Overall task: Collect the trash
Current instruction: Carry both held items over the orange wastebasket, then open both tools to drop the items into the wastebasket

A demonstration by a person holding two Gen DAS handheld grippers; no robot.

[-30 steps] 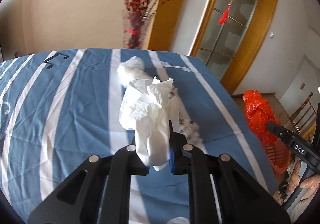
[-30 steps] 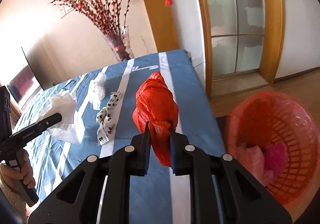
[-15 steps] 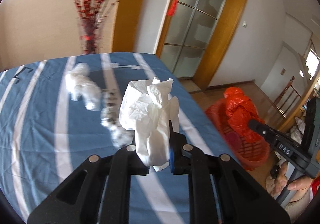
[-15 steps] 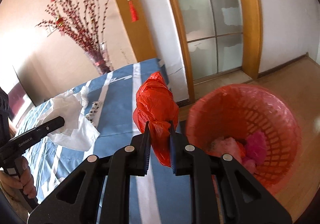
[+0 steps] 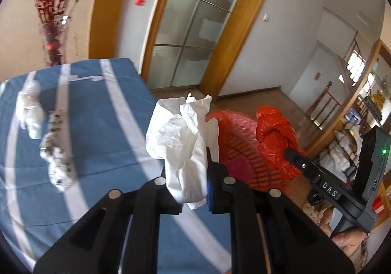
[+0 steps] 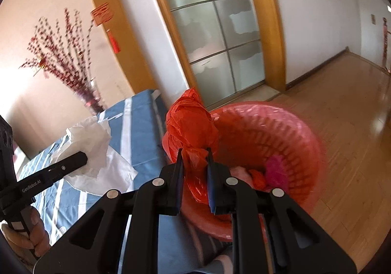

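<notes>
Pinching a crumpled white tissue wad (image 5: 182,144), the left hand-held gripper (image 5: 193,190) hangs short of the round pink slotted plastic basket (image 6: 288,132); the right hand-held gripper (image 6: 194,173) clamps a knotted red plastic bag (image 6: 190,124) just before the basket's near rim. Risk: either piece, light and floppy, could drift or catch the rim and land on the wooden floor (image 6: 342,107) if let go too early. More white scraps (image 5: 29,108) lie left of the left one on the blue white-striped tabletop (image 5: 105,112), beyond it a frosted glass door (image 5: 190,29).

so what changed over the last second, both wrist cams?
Both grippers swung away from the table toward the pink basket: the right gripper now holds the red bag over its rim, and the left gripper nears the table edge with the white tissue. Nothing was released; both grips unchanged. Two wads stay on the table.
</notes>
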